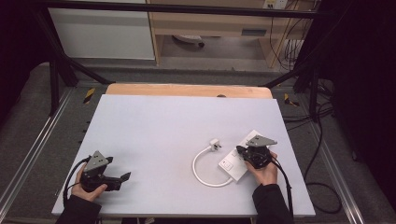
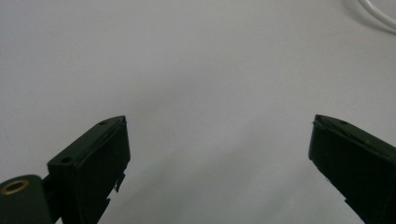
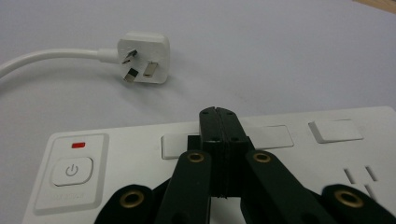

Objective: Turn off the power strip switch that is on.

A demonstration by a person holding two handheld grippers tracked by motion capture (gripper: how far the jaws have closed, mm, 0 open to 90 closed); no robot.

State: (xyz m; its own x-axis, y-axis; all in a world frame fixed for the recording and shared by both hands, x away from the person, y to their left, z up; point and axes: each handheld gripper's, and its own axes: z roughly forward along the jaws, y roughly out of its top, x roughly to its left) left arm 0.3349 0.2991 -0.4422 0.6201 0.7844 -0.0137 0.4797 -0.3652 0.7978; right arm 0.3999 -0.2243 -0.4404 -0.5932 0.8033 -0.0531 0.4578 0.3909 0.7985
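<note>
Your right gripper [image 3: 218,112] has its jaws pressed together, tips resting over the white power strip [image 3: 327,154] directly beneath them, near a flat cover; the strip's own plug [image 3: 141,57] lies loose on the surface just beyond the tips. You seem to be pressing or steadying the strip; next, ease the tips toward the power button [image 3: 71,171]. Your left gripper [image 2: 217,140] hangs with jaws spread wide over bare surface [image 2: 196,60], holding nothing. No containers here.

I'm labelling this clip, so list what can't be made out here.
- Power strip: near end cut off by the right gripper view's bottom edge; in the high view the right gripper and hand cover part.
- Cable: cut off at the left gripper view's top corner.
- Button wording: blurred.
</note>
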